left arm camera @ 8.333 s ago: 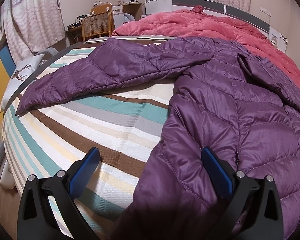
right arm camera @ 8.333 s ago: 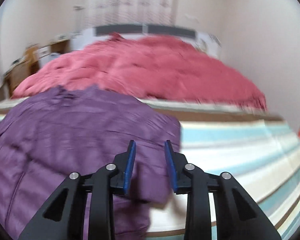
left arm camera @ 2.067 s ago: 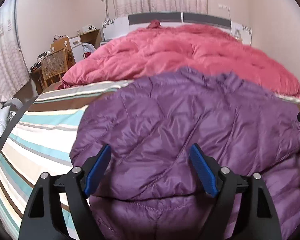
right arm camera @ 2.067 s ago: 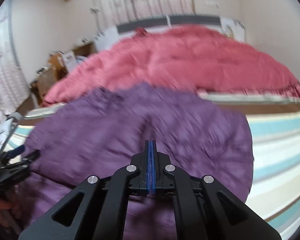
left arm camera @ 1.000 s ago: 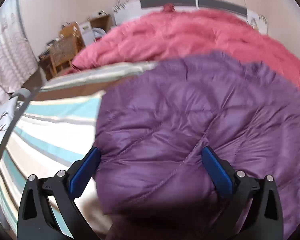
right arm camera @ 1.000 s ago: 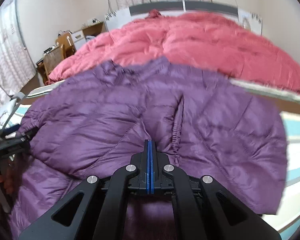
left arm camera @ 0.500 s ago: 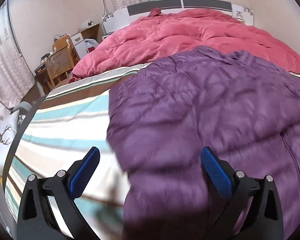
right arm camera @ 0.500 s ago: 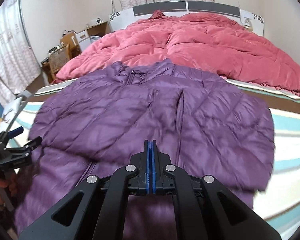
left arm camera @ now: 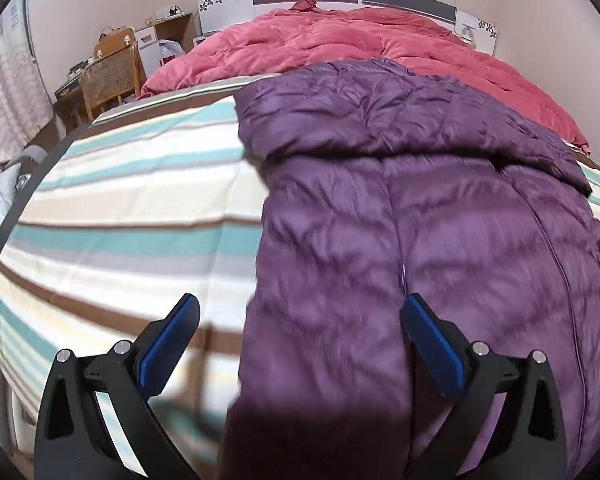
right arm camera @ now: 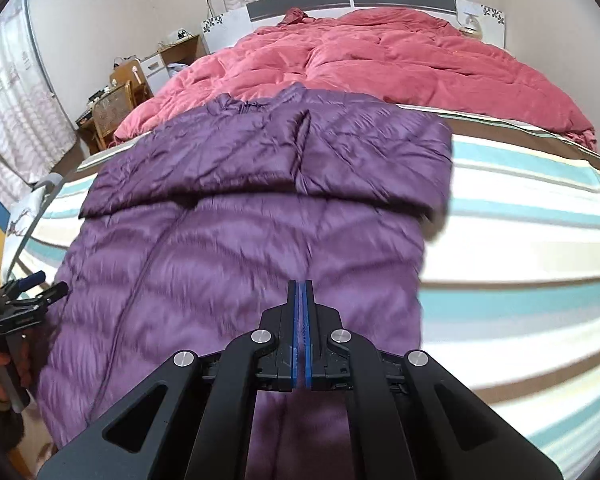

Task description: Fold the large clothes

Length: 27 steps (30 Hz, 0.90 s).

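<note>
Purple quilted jacket [right arm camera: 240,240] lies flat on the striped sheet [left arm camera: 132,216], collar end twd the headboard, both sleeves folded across the chest so the upper part makes a wide band over the body. Zip runs down the front. Hem end hangs nr the bed edge, closest to both cameras. Pink duvet [right arm camera: 380,64] bunched behind it, touching the collar area. Left gripper [left arm camera: 296,344] hovers over the jacket's left hem edge w/ jaws spread wide, blue pads apart, nothing betw them. Right gripper [right arm camera: 300,344] sits above the lower jacket, jaws pressed together, no cloth seen betw the pads. Wicker chair [left arm camera: 108,76] & desk by the far left wall.
</note>
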Available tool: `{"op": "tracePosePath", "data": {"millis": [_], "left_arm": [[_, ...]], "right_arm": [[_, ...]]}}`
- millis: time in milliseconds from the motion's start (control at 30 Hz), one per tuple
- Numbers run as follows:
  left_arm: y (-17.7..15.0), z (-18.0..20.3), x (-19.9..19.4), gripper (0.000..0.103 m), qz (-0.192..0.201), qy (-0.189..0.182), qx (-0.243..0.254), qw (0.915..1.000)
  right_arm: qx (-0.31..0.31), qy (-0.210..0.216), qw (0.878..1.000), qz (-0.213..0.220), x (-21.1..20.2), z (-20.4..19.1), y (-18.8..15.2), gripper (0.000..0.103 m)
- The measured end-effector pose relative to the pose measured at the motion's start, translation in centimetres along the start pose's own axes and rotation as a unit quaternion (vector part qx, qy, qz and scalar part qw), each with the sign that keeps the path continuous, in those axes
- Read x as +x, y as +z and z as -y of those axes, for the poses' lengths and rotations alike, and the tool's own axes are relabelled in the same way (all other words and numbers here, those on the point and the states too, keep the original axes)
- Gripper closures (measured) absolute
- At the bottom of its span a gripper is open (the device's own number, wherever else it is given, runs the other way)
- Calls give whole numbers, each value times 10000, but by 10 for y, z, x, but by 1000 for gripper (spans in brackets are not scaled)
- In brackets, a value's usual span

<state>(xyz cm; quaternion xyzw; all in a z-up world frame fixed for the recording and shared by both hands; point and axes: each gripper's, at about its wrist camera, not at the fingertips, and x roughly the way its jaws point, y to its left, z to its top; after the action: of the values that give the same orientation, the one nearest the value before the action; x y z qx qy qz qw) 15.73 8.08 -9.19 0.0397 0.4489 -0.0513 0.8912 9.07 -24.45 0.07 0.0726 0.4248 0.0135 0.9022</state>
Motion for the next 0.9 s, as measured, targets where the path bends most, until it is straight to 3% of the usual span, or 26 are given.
{"op": "tracePosePath", "data": {"millis": [33,67,100,133,267,400,533,600,700,833,900], "left_arm": [[-5,-2,-3,2,3,-31,-36,10000],[-10,-4,-7,2,14,-41,-69,10000],[-14,-5,-9,2,14,-30,-89,10000],[-19,-8,-11,2,6,-19,-117,9999],[-33,-17,-20,2,-3,-19,-188,9998],[-43,-25,-29,2,37,-206,-227,9995],[-53,-30,-36,2,40,-461,-289,9985],[-58,-31,-38,7,19,-537,-257,9982],[-68,-34,-37,22,-111,-772,-269,9966],[-77,-37,-41,27,-135,-1071,-372,9935],[-81,-35,-43,28,-156,-1185,-328,9923]], "right_arm": [[-5,-3,10000,-6,-5,1,-5,100],[-3,-23,10000,-6,-8,0,-9,89],[16,-75,9999,74,-14,0,-14,39],[-15,-98,9995,303,-24,0,-20,11],[-489,-290,9973,460,-43,-9,-33,11],[-480,-164,9979,402,-57,-4,-45,11],[-154,55,9997,202,-66,15,-61,26],[25,160,9999,47,-68,24,-71,34],[218,244,9993,-159,-67,38,-88,35],[336,333,9980,-425,-63,46,-112,35],[451,494,9963,-538,-59,49,-120,41]]}}
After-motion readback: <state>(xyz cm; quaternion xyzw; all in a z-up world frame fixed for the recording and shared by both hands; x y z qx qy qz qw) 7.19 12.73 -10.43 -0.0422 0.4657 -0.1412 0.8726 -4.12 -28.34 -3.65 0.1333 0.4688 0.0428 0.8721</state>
